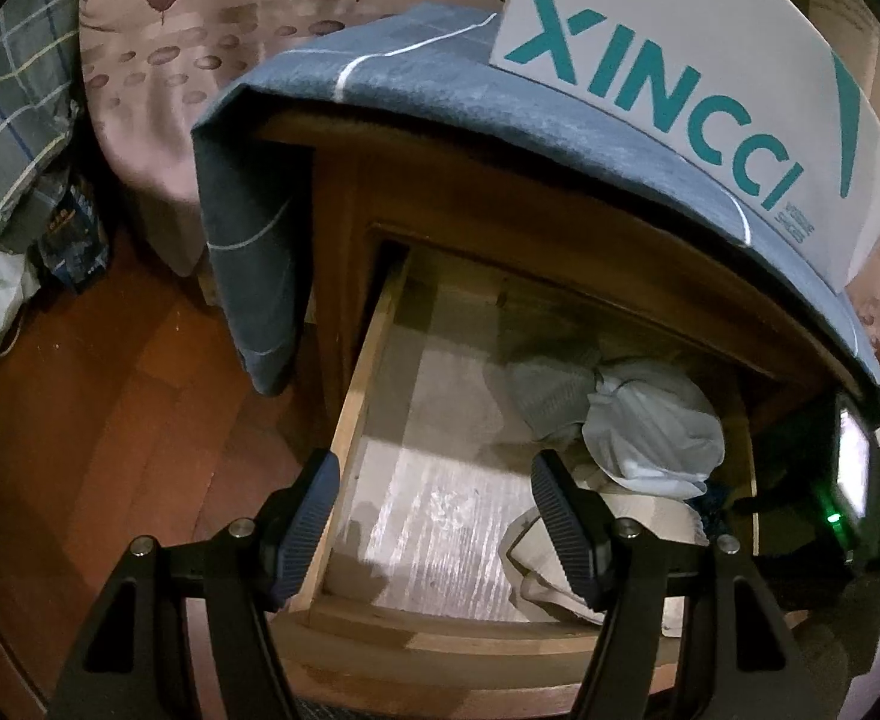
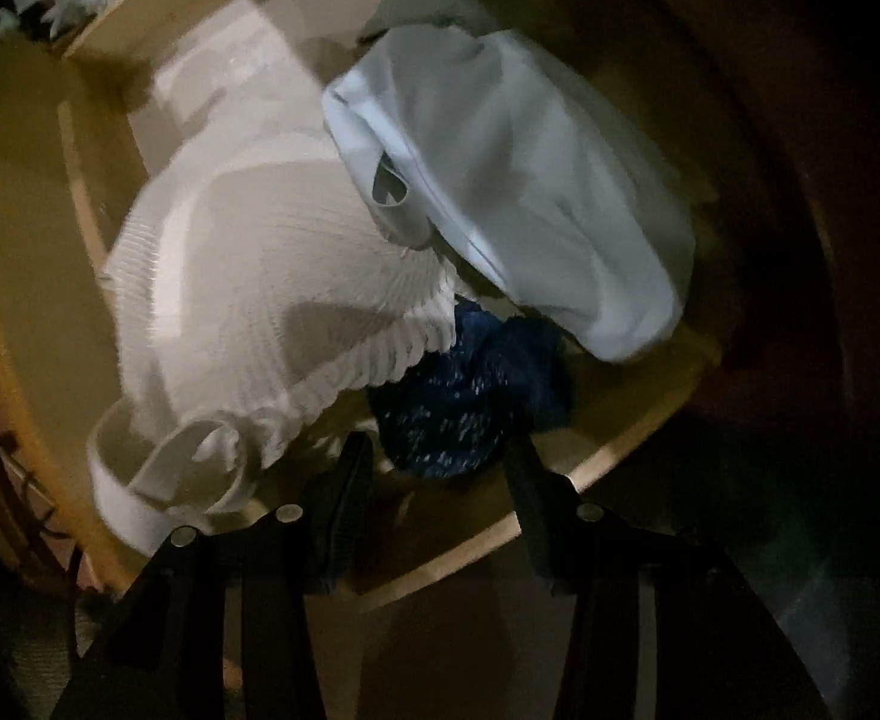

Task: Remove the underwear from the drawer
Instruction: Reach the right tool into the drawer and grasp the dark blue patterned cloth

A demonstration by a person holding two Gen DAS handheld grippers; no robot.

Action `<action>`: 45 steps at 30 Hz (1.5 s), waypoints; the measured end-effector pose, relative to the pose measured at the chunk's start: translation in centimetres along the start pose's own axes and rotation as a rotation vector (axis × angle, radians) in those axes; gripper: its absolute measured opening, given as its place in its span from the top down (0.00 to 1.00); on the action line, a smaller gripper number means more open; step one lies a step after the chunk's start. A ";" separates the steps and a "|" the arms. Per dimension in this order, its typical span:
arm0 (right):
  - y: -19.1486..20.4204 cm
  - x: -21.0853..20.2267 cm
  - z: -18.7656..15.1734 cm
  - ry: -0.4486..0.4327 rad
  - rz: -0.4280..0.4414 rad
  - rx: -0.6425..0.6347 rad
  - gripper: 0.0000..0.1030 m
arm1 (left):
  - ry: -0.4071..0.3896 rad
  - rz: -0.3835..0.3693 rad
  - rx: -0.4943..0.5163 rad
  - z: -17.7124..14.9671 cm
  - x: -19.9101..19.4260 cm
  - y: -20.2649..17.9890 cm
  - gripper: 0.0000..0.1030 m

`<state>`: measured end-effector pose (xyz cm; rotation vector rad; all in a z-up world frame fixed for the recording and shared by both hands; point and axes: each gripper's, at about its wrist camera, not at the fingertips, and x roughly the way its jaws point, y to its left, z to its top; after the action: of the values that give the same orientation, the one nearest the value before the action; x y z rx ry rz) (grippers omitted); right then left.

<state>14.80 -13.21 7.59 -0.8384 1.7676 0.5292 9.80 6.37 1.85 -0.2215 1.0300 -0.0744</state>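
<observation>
The wooden drawer (image 1: 356, 396) stands pulled out of a nightstand. At its right end lies a heap of garments: pale blue underwear (image 1: 656, 426), a grey piece (image 1: 548, 390) and a white ribbed piece (image 1: 650, 516). My left gripper (image 1: 437, 510) hangs open over the drawer's front left corner, holding nothing. In the right wrist view my right gripper (image 2: 437, 468) points down into the drawer (image 2: 620, 456), open. A dark blue speckled garment (image 2: 458, 402) lies just beyond its fingertips, not pinched. The white ribbed garment (image 2: 248, 276) is to the left and the pale blue underwear (image 2: 530, 192) above.
A blue cloth (image 1: 440, 78) drapes over the nightstand top, with a white lettered box (image 1: 710, 60) on it. A dark housing with a green light (image 1: 842, 480) sits at the drawer's right edge. Wooden floor (image 1: 110, 390), a floral bedspread (image 1: 158, 60) and plaid fabric (image 1: 14, 120) lie to the left.
</observation>
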 end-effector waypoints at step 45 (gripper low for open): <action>0.1 -3.2 -4.3 -0.185 0.296 0.628 0.70 | 0.297 -0.218 -0.102 0.2 3.2 -0.8 0.33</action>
<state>12.59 -15.25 12.05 -0.0893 1.7436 0.2019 11.67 5.13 -0.61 -0.4251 1.3037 -0.2587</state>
